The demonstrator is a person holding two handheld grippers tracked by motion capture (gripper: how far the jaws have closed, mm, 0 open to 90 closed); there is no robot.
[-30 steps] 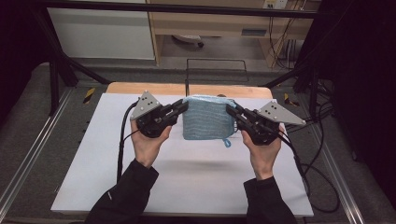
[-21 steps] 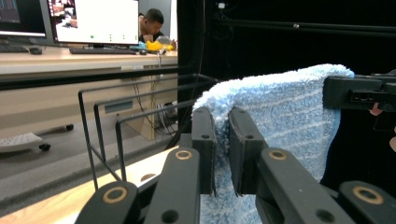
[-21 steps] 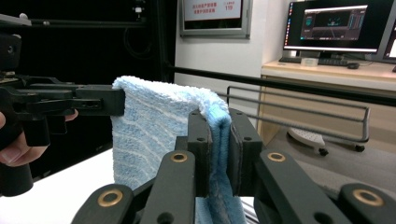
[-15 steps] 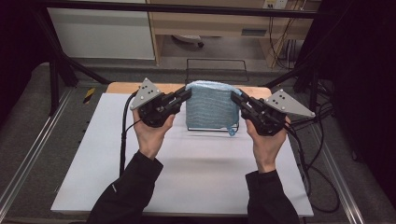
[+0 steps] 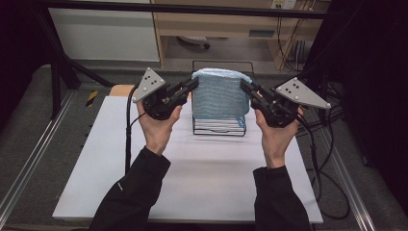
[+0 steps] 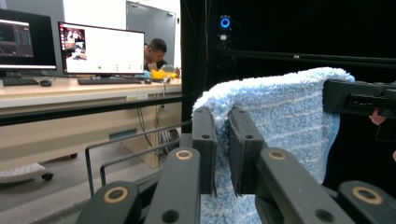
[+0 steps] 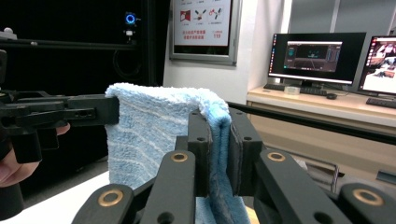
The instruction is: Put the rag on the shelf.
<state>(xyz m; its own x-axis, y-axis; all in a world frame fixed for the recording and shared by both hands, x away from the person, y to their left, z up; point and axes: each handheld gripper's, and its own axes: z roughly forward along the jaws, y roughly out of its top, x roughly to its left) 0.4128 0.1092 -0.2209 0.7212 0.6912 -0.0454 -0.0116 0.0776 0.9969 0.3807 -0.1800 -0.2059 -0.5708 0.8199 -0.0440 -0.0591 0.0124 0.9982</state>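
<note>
Left gripper (image 5: 192, 86), held in the person's left hand (image 5: 156, 127) above the table's (image 5: 96, 183) far half, has its jaws pressed together on the left top corner of a blue towel (image 5: 220, 94); in the left gripper view the towel (image 6: 280, 116) edge sits pinched between the two black jaws. The towel hangs folded over, held up in the air between the two grippers, its top fold level and its lower edge hanging in front of a black wire rack (image 5: 219, 126) that stands at the middle of the table's far edge. Right gripper (image 5: 244, 88), in the right hand (image 5: 274, 137), pinches the towel's right top corner; in the right gripper view the towel (image 7: 154, 126) edge is clamped between the jaws.
</note>
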